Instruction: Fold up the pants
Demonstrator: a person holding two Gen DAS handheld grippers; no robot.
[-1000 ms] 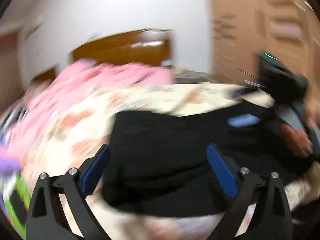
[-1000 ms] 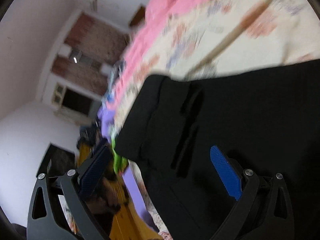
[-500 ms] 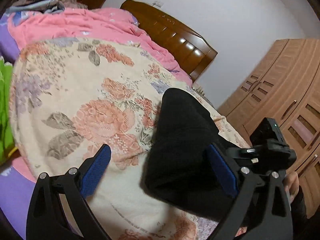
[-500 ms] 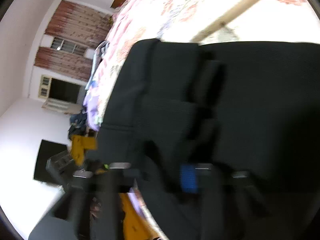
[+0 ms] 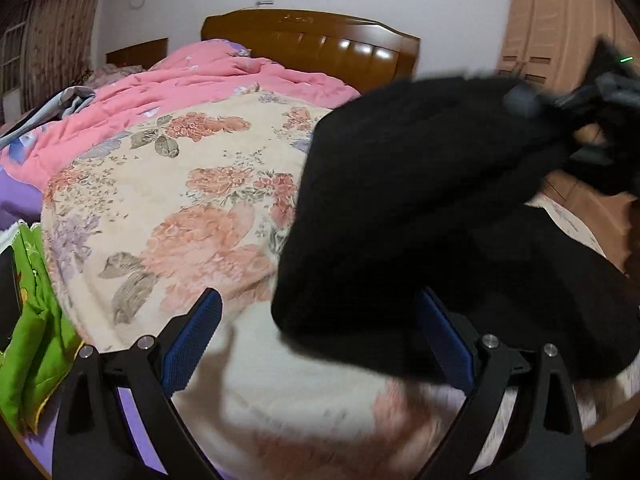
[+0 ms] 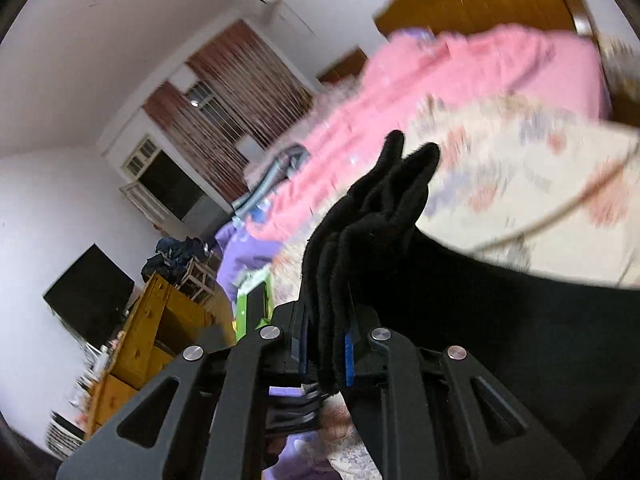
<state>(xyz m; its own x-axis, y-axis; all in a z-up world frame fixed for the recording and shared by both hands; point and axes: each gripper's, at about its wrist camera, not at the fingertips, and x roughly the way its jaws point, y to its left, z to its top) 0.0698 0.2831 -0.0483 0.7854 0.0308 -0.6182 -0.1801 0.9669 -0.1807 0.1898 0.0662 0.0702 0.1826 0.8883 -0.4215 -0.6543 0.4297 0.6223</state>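
The black pants (image 5: 420,208) lie bunched on the floral quilt (image 5: 180,200), with one end lifted to the upper right. My left gripper (image 5: 320,344) is open and empty, its blue pads wide apart just in front of the pants' near edge. My right gripper (image 6: 326,348) is shut on several layers of the black pants (image 6: 380,220) and holds them up off the bed. It also shows in the left wrist view (image 5: 600,92), blurred, at the lifted end of the fabric.
A pink duvet (image 5: 192,80) lies behind the floral quilt, with a wooden headboard (image 5: 312,44) beyond. A green cloth (image 5: 32,320) hangs at the bed's left edge. A wooden wardrobe (image 5: 560,32) stands at the right. A yellow dresser (image 6: 160,328) and a dark TV (image 6: 88,288) stand beside the bed.
My right gripper closed on the pants' edge and lifted it off the bed. My left gripper stayed open while its view swung over the bed.
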